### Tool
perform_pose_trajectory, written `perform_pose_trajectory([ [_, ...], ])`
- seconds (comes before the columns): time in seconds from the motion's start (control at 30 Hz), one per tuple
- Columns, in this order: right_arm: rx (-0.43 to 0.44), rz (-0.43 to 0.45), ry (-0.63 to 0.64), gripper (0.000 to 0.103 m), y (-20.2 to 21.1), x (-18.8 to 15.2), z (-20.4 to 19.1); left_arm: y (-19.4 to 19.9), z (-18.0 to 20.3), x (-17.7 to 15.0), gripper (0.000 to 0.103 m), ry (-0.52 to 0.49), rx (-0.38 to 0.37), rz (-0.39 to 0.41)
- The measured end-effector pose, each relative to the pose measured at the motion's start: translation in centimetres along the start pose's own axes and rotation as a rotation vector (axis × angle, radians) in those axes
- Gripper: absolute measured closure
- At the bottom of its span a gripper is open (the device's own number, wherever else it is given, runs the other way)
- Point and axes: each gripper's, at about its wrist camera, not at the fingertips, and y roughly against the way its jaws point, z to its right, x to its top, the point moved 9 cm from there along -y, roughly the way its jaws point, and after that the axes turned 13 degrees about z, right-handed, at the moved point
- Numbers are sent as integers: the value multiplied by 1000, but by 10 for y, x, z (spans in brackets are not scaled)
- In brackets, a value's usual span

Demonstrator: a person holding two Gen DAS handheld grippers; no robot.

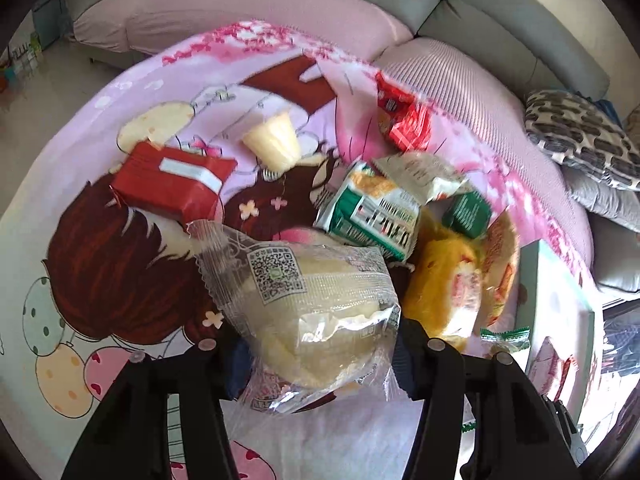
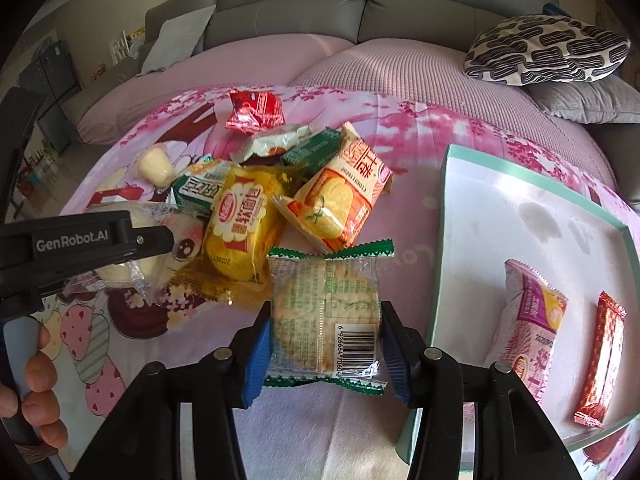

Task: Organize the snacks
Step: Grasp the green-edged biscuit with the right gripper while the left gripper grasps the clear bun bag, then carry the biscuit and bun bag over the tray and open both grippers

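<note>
My left gripper is shut on a clear-wrapped pale bun, lifted slightly above the cartoon blanket. In the right wrist view the same bun shows behind the left gripper's black finger. My right gripper is shut on a clear cracker packet with green edges, its blue pads pressing both sides. A white tray with a teal rim lies to the right, holding a pink packet and an orange-red bar.
A snack pile lies mid-blanket: a yellow packet, an orange biscuit packet, a green packet, a red packet, a jelly cup and a red box. A grey sofa and patterned cushion stand behind.
</note>
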Motion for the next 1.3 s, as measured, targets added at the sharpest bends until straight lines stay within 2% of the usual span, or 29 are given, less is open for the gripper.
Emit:
perform_pose_trajectory([
  [0.33,18,90,-9,50,29,25,-1,35,10,23,44,2,-35,125],
  [0.67,-10,104,-49,50,36,31,18,36,36,22,44,-58,-59,130],
  [0.83,-54,124,-104,50,43,37,51,40,69,20,44,-143,-91,150],
  [1.1,-171,148,-246,50,56,38,130,43,137,8,44,-293,-185,161],
  [1.3,-259,171,-331,50,69,36,186,42,174,-5,44,-364,-244,154],
])
